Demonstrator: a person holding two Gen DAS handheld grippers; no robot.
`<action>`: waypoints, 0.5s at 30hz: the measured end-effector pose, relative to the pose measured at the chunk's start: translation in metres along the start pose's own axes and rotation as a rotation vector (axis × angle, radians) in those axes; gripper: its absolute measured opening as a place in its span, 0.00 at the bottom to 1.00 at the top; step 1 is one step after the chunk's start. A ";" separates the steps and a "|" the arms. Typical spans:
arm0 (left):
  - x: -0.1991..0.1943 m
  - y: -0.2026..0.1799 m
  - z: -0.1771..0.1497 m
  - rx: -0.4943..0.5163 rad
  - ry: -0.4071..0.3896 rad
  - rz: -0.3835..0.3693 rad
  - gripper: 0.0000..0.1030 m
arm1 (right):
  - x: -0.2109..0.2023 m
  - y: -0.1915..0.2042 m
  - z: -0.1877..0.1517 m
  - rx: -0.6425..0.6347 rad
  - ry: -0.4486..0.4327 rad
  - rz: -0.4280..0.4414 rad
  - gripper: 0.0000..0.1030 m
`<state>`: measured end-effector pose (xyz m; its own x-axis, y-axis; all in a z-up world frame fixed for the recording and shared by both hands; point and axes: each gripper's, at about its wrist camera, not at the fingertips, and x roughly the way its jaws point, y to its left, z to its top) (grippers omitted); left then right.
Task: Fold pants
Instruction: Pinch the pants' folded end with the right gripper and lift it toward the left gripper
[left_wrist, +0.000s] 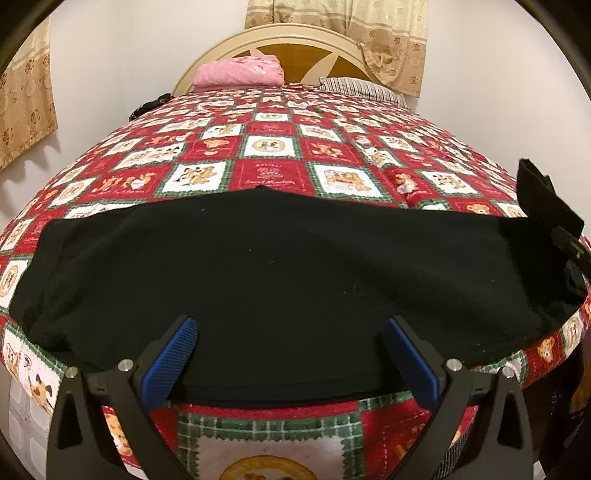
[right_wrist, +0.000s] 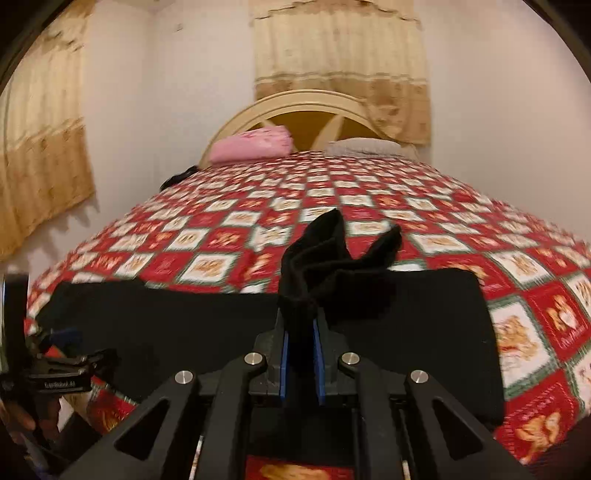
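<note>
Pants (left_wrist: 280, 280), black, spread flat along the near edge of the bed's checkered quilt (left_wrist: 269, 147), one end bunched and lifted in the clamped right gripper (right_wrist: 302, 325), the left gripper (left_wrist: 290, 343) spread wide above the near hem, gripping nothing.

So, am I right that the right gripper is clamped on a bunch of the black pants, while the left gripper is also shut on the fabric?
Not quite. The right gripper is clamped on a bunch of the black pants, but the left gripper is open: the left wrist view shows its blue pads spread wide apart over the near edge of the fabric, gripping nothing.
</note>
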<state>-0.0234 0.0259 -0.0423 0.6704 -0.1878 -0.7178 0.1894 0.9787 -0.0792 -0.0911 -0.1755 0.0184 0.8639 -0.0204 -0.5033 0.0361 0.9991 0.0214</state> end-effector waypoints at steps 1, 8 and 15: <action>0.001 0.001 0.000 -0.001 0.001 0.000 1.00 | 0.003 0.010 -0.001 -0.017 0.001 0.013 0.11; 0.002 0.005 -0.001 -0.003 -0.002 0.004 1.00 | 0.007 0.058 -0.011 -0.135 -0.011 0.080 0.11; 0.003 0.013 -0.002 -0.012 -0.010 0.020 1.00 | 0.022 0.097 -0.026 -0.232 0.005 0.116 0.11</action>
<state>-0.0204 0.0381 -0.0463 0.6813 -0.1686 -0.7123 0.1674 0.9832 -0.0727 -0.0824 -0.0781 -0.0133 0.8530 0.0947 -0.5133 -0.1799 0.9765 -0.1188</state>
